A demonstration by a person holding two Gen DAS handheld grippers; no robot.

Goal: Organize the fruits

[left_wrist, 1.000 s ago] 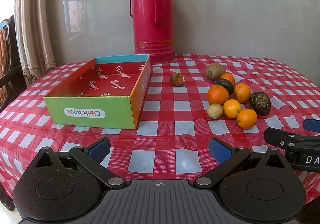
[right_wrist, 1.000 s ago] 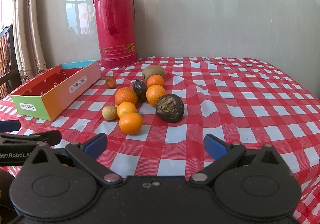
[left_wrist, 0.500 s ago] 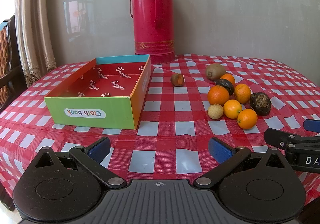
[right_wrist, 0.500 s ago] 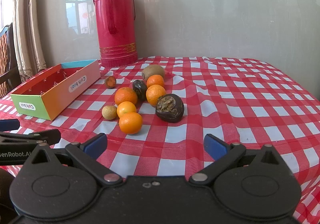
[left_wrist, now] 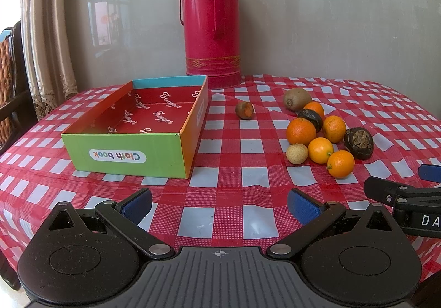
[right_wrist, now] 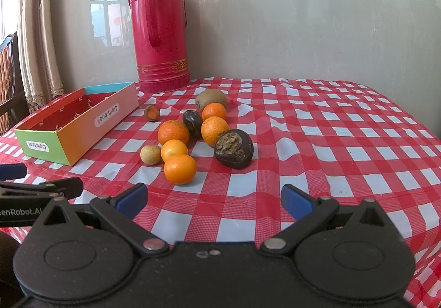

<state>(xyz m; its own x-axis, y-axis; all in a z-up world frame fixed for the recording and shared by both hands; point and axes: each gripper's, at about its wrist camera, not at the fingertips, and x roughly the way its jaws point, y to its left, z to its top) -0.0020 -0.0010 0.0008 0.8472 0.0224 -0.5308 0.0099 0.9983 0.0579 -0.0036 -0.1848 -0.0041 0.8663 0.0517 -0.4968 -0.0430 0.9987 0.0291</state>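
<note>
- Left tool [left_wrist: 219,202] is seen released, nothing gripped; box [left_wrist: 137,149] lies ahead-left of it.
- Right tool [right_wrist: 213,199] is seen released; fruit cluster [right_wrist: 179,169] is found just ahead on surface [right_wrist: 344,142].

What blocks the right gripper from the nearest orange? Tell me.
Nothing visible does. The right gripper is open, with only bare tablecloth between it and the nearest orange, which lies at the near edge of the fruit cluster.

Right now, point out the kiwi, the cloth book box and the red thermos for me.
kiwi [right_wrist: 211,99], right wrist view, middle of its brown skin.
cloth book box [left_wrist: 129,155], left wrist view, green front wall.
red thermos [left_wrist: 210,32], left wrist view, middle of its body.
</note>
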